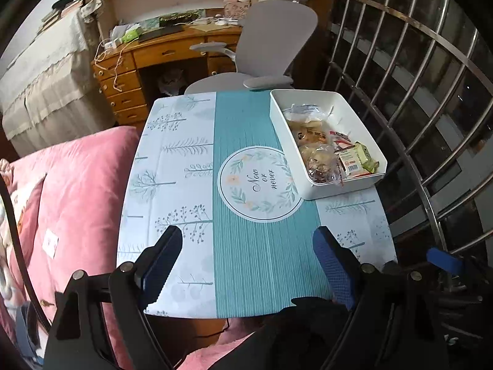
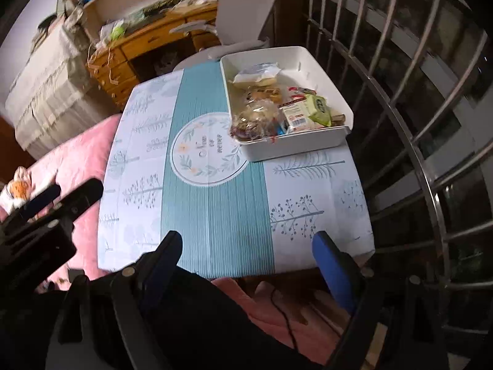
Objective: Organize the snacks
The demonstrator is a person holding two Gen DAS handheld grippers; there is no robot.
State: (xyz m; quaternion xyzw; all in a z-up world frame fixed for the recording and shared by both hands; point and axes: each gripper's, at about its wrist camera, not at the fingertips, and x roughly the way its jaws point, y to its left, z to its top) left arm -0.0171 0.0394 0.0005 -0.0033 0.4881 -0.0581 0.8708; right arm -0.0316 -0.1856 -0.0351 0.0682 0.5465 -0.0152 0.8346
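Observation:
A white bin [image 1: 339, 188] [image 2: 292, 147] stands at the far right of the table on a teal and white cloth [image 1: 172, 160] [image 2: 215, 215]. In it lie several wrapped snacks: a green packet [image 1: 365, 153] [image 2: 319, 106], a clear-wrapped bread [image 1: 303, 111] [image 2: 257, 74] and a brown pastry [image 1: 317, 160] [image 2: 255, 117]. Over the table's near edge my left gripper [image 1: 246, 237] [image 2: 69, 195] is open with nothing between its fingers. My right gripper [image 2: 246, 240] is open and empty too, well short of the bin. Only its blue pad [image 1: 443, 262] shows in the left wrist view.
A grey office chair [image 1: 271, 40] [image 2: 243, 6] stands behind the table, with a wooden desk [image 1: 160, 52] beyond it. Pink bedding [image 1: 77, 185] [image 2: 77, 160] lies along the left side. Metal window bars [image 1: 416, 92] [image 2: 416, 92] run close by on the right. The person's dark clothing fills the bottom.

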